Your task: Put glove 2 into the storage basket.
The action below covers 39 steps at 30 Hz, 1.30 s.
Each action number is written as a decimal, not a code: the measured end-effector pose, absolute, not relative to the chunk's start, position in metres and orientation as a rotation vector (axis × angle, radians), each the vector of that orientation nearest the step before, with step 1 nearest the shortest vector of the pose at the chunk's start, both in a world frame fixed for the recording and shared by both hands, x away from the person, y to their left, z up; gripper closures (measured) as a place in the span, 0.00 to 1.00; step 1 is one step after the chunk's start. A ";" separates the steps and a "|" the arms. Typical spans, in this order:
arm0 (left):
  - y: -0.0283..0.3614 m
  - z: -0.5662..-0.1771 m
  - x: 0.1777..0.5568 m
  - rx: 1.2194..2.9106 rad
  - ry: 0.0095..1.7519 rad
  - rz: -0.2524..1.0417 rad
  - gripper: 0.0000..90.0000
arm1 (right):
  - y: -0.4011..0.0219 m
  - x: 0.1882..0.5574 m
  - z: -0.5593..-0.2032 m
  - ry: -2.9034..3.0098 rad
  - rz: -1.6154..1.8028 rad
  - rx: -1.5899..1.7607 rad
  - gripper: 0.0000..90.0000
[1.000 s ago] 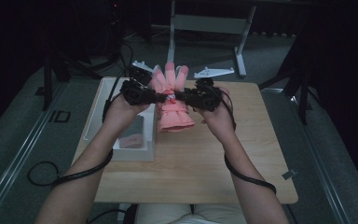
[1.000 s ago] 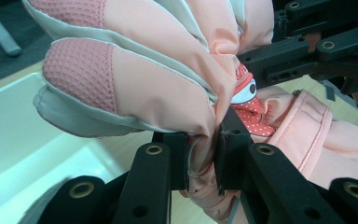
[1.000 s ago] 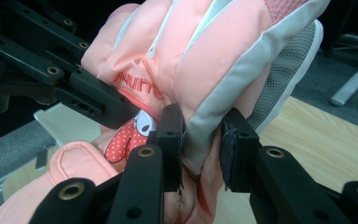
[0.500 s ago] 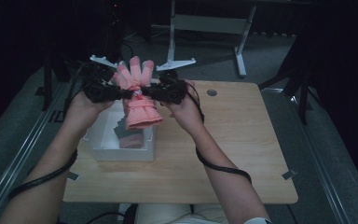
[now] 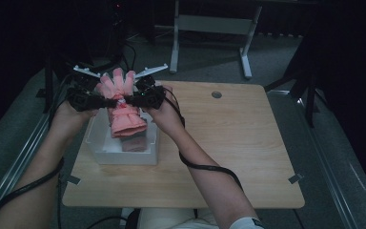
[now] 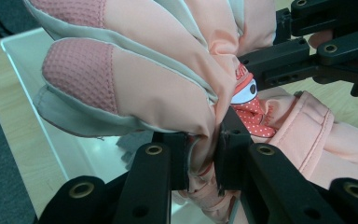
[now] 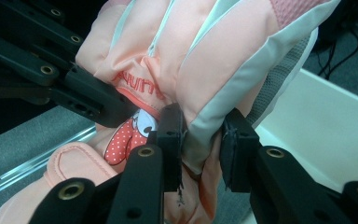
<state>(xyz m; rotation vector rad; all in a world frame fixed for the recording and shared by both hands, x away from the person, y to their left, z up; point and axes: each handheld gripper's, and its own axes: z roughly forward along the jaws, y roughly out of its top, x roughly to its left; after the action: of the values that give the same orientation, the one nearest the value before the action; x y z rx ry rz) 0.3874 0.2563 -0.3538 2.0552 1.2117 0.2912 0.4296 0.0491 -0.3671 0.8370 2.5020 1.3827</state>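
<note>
While both grippers pinch it from opposite sides, the pink glove [image 5: 122, 102] hangs in the air above the white bin [image 5: 124, 155] at the left side of the table [image 5: 228, 143], its fingers pointing to the far side and its cuff toward the near side. Clamped tight, the left gripper [image 5: 108, 101] has the glove's left edge squeezed between its pads [image 6: 228, 140]. From the right, the right gripper [image 5: 127, 100] grips the other edge, fabric bunched between its nearly closed pads [image 7: 170, 135]. Something grey lies inside the bin, under the glove.
</note>
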 end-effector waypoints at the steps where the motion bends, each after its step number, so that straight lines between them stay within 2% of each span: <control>1: 0.257 -0.357 0.390 2.057 1.218 0.286 0.86 | 0.051 0.432 -0.370 2.509 1.370 0.847 0.80; 21: 0.260 -0.423 0.417 2.133 1.320 0.137 0.86 | 0.074 0.452 -0.429 2.634 1.112 1.009 0.82; 39: 0.266 -0.441 0.420 2.214 1.399 0.162 0.82 | 0.100 0.461 -0.446 2.712 0.949 1.103 0.78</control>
<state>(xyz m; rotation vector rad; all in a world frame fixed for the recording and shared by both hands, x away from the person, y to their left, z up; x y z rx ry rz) 0.4200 0.2662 -0.4408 2.2144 1.3993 0.1617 0.4614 0.1004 -0.4459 1.1031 2.7124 0.9493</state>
